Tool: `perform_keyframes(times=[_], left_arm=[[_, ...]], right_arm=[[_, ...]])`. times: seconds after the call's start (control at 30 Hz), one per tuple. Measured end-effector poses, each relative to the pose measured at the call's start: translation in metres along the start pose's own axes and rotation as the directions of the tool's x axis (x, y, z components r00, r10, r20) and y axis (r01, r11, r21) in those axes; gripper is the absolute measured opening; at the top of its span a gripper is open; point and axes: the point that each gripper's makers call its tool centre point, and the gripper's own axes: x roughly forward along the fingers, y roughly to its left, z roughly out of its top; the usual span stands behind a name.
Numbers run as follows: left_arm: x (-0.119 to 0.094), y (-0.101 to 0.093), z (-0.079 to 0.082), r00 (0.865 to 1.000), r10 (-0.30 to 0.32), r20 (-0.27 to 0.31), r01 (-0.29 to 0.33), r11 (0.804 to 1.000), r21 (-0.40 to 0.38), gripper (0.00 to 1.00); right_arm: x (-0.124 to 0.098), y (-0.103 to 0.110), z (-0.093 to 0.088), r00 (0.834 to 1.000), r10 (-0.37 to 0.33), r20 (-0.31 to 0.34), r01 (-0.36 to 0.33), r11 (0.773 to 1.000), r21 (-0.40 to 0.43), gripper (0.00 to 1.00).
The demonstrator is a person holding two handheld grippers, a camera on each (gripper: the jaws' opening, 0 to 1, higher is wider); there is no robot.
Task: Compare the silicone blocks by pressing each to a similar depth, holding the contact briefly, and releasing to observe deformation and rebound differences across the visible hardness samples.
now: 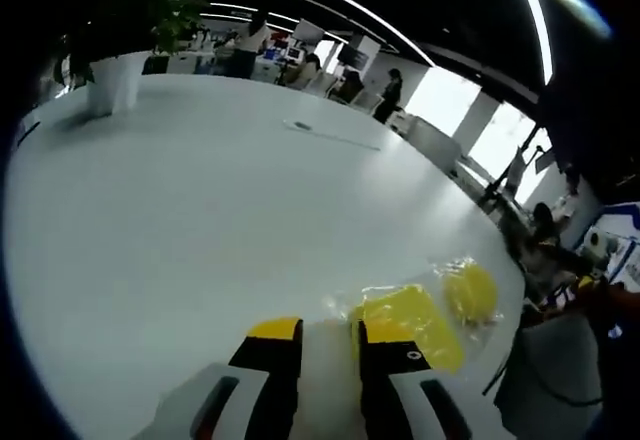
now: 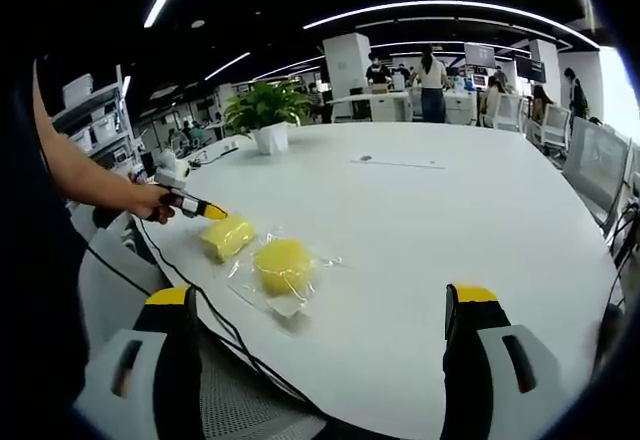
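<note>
Two yellow silicone blocks lie in clear plastic wrap near the edge of the white table (image 1: pixel 200 210). The flatter block (image 1: pixel 415 320) sits right beside my left gripper (image 1: pixel 330 332), whose right jaw tip overlaps the block's near edge. Its jaws are drawn close together with nothing between them. The rounder block (image 1: pixel 470 290) lies just beyond. In the right gripper view, the left gripper (image 2: pixel 210 212), held by a hand, touches the flatter block (image 2: pixel 228 235), and the rounder block (image 2: pixel 283 265) lies beside it. My right gripper (image 2: pixel 325 305) hovers open, well back from the blocks.
A potted plant (image 2: pixel 265 110) stands on the table (image 2: pixel 450 220) at the far side, and a thin flat item (image 2: pixel 400 163) lies mid-table. A black cable (image 2: pixel 230 335) hangs over the near edge. The person's arm (image 2: pixel 90 185) reaches in from the left. People and desks sit in the background.
</note>
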Motion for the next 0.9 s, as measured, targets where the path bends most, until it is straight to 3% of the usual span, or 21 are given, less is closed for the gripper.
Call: perform_keyframes(times=[0.07,0.27,0.33,0.4,0.63,0.77,0.9], left_arm=[[-0.005,0.001,0.001,1.0,-0.011,0.023,0.012,0.999,-0.031,0.39],[-0.021,0.0,0.014,0.993,-0.019,0.115,0.02,1.0,-0.01,0.7],[-0.029,-0.007,0.017,0.989,-0.036,0.145,0.028,0.998,0.06,0.73],[-0.035,-0.013,0.012,0.99,-0.035,0.133,0.027,0.997,0.067,0.77],[-0.062,-0.026,0.01,0.983,-0.022,0.18,-0.001,0.992,0.125,0.97],[-0.079,-0.042,0.009,0.985,-0.027,0.169,-0.005,0.982,0.188,1.0],[-0.094,-0.061,0.019,0.978,-0.06,0.2,0.011,0.972,0.235,1.0]], right_arm=[[0.0,0.0,0.0,1.0,0.002,-0.001,-0.002,1.0,-0.001,0.96],[0.002,0.0,-0.001,1.0,0.004,-0.009,-0.004,1.0,-0.006,0.96],[0.003,-0.001,0.0,1.0,0.007,-0.007,-0.007,1.0,-0.007,0.96],[0.004,-0.001,0.0,1.0,0.007,-0.005,-0.007,1.0,-0.007,0.96],[0.008,0.001,0.0,1.0,0.013,-0.006,-0.013,1.0,-0.008,0.96],[0.009,0.002,-0.001,1.0,0.019,-0.012,-0.019,1.0,-0.015,0.96],[0.008,0.001,0.001,1.0,0.018,-0.011,-0.018,1.0,-0.018,0.96]])
